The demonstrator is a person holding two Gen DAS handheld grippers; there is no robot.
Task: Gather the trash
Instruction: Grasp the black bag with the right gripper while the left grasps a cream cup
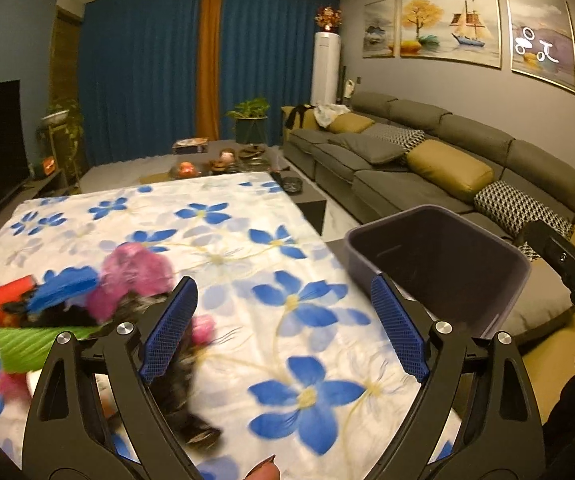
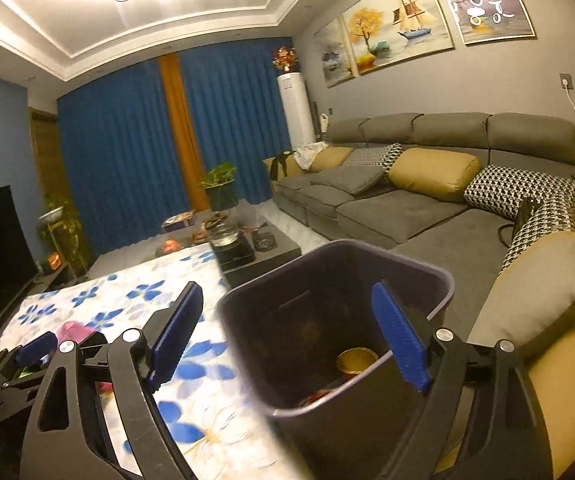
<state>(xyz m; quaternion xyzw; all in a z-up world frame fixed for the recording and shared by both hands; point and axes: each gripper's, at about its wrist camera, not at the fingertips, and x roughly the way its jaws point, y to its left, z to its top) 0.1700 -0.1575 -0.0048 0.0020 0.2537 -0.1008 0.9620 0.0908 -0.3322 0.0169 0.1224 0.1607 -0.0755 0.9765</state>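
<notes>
Both sets of jaws wide open, nothing held. Left gripper: trash pile (pink fluff, blue scrap, red can, blurred) lies left of its jaws on the desk; bin ahead-right. Right gripper sits over the bin, w/ gold cup inside. Left is nearer the pile, so likely its pick.

One bin, two tools, three paintings.
</notes>
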